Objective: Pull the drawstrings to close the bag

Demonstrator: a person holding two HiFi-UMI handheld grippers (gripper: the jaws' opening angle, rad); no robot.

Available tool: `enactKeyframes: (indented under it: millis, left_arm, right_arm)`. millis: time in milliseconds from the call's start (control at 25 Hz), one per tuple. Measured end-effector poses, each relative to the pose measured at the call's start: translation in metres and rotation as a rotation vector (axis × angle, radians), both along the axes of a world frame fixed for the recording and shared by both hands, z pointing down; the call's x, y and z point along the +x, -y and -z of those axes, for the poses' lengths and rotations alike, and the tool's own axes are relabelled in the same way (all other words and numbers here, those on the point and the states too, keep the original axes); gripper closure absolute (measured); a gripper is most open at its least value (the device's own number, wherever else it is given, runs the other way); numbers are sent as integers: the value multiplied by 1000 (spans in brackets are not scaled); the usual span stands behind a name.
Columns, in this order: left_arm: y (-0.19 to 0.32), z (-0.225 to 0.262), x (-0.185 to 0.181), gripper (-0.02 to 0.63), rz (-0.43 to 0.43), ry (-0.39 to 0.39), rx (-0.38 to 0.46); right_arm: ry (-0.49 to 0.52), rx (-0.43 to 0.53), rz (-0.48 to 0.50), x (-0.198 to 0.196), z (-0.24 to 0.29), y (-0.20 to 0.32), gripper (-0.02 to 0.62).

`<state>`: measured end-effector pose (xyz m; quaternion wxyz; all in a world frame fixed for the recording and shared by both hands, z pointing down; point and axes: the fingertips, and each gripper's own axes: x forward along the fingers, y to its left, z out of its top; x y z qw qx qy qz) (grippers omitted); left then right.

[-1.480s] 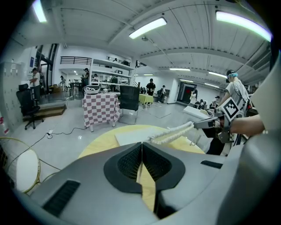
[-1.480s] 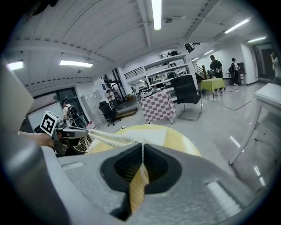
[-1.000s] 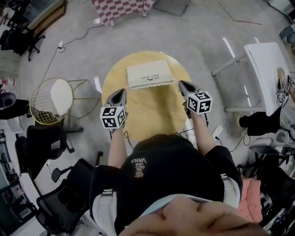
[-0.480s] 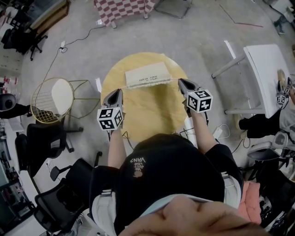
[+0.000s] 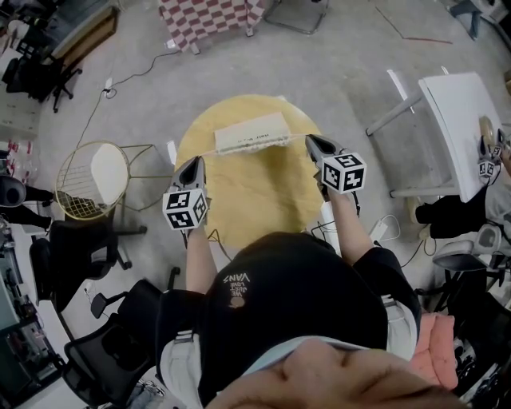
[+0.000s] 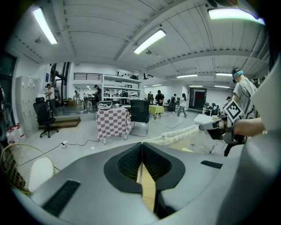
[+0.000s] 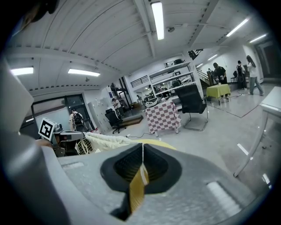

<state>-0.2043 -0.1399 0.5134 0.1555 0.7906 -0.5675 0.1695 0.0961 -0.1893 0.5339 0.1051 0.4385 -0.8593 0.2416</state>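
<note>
A cream cloth bag lies at the far side of the round yellow table, its near edge gathered. A thin drawstring runs from that edge to my left gripper, shut on it off the bag's left corner. A second drawstring leads to my right gripper, shut on it off the right corner. In the left gripper view the bunched bag stretches from the left gripper towards the right gripper. The right gripper view has white cord in the right gripper and the bag at its left.
A gold wire chair stands left of the table, and black office chairs stand behind it. A white table is at the right, a checkered table beyond. A cable trails over the grey floor.
Both grippers have drawn apart, the left one outward to the left and towards me. The strings have tightened and the bag's near edge has bunched up narrower.
</note>
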Motion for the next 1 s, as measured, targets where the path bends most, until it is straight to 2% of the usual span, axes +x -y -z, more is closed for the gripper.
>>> enactKeyframes:
  millis: [400,1000]
  left_arm:
    - [0,16,-11,591,34,44,40]
    - [-11,7,-29,591,119,-7,9]
  right_arm:
    - [-11,20,-8,4,13,5,594]
    - [-24,-2,-40,12,12,2,594]
